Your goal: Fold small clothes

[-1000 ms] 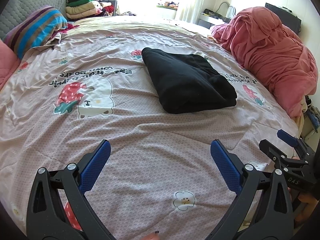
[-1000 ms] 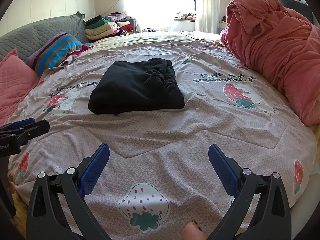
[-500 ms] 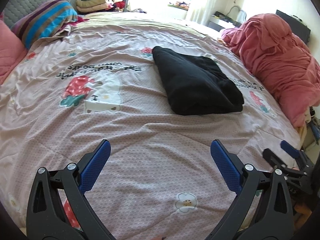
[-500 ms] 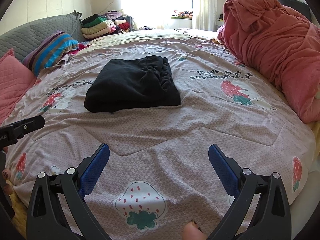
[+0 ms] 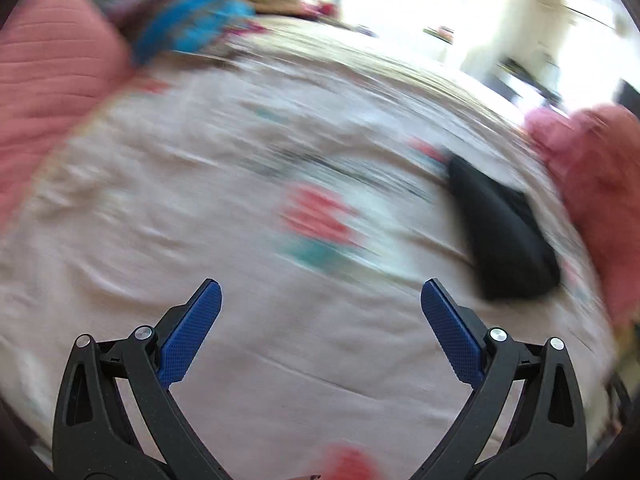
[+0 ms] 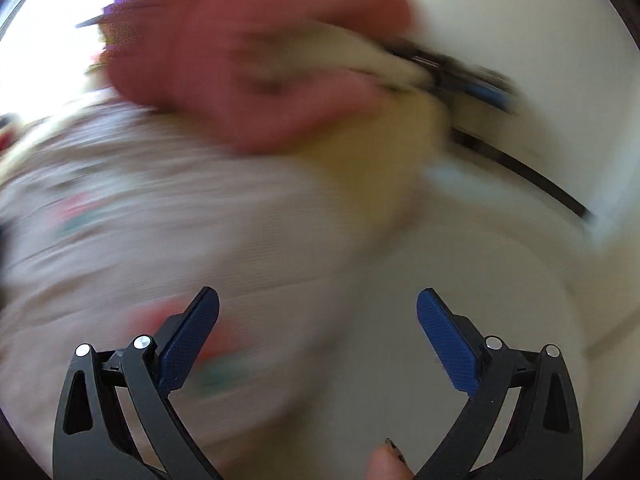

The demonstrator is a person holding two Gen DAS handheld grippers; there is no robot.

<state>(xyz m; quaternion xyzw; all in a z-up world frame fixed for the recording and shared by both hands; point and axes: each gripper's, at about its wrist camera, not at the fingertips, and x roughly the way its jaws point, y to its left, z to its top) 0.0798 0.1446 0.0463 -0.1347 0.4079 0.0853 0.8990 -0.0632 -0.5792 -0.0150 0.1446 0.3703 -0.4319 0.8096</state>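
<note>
Both views are smeared by motion. A folded black garment [image 5: 508, 236] lies on the pink printed bedspread [image 5: 240, 208], at the right of the left wrist view. My left gripper [image 5: 320, 300] is open over bare bedspread, well to the left of the garment, nothing between its blue pads. My right gripper [image 6: 318, 308] is open too, empty, over the bedspread's right edge [image 6: 280, 216]. The black garment does not show in the right wrist view.
A pink pillow [image 5: 48, 80] and a striped blue pillow [image 5: 188, 32] lie at the far left. A heap of pink bedding [image 5: 592, 168] [image 6: 260, 64] sits at the right. Beyond the bed's edge are a pale floor [image 6: 460, 280] and a wall with dark cables [image 6: 520, 168].
Both grippers have swung fast: the left one to the left, so the black garment slid to the right of its view; the right one to the right, off the garment toward the bed's edge.
</note>
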